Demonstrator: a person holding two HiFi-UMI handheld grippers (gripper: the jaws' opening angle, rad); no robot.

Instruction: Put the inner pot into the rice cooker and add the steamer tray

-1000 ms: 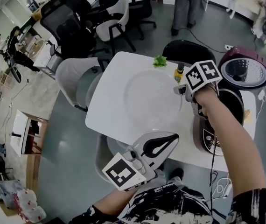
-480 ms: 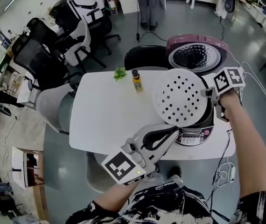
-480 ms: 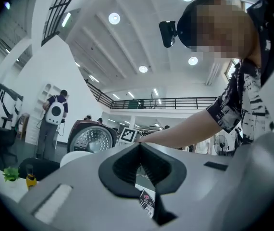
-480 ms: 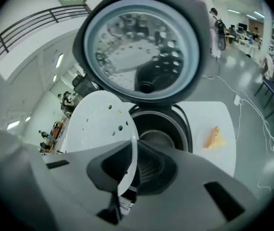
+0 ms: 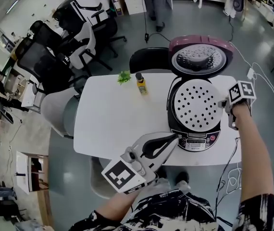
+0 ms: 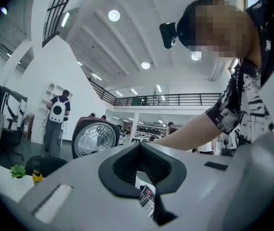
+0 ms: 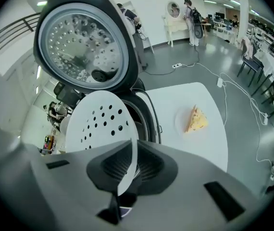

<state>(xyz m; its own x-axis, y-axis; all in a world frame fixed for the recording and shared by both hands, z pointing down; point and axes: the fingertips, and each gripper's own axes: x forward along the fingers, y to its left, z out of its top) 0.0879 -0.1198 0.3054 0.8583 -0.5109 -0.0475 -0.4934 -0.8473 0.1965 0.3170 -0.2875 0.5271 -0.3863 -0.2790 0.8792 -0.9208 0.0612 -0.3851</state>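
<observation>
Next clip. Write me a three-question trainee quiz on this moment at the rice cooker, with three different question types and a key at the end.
1. Multiple choice: what is the right gripper clamped on? A) a ladle B) the steamer tray C) a cup
2. True or false: the lid of the rice cooker stands open.
3. Short answer: which gripper has nothing between its jaws?
Key: 1 B; 2 true; 3 the left gripper.
</observation>
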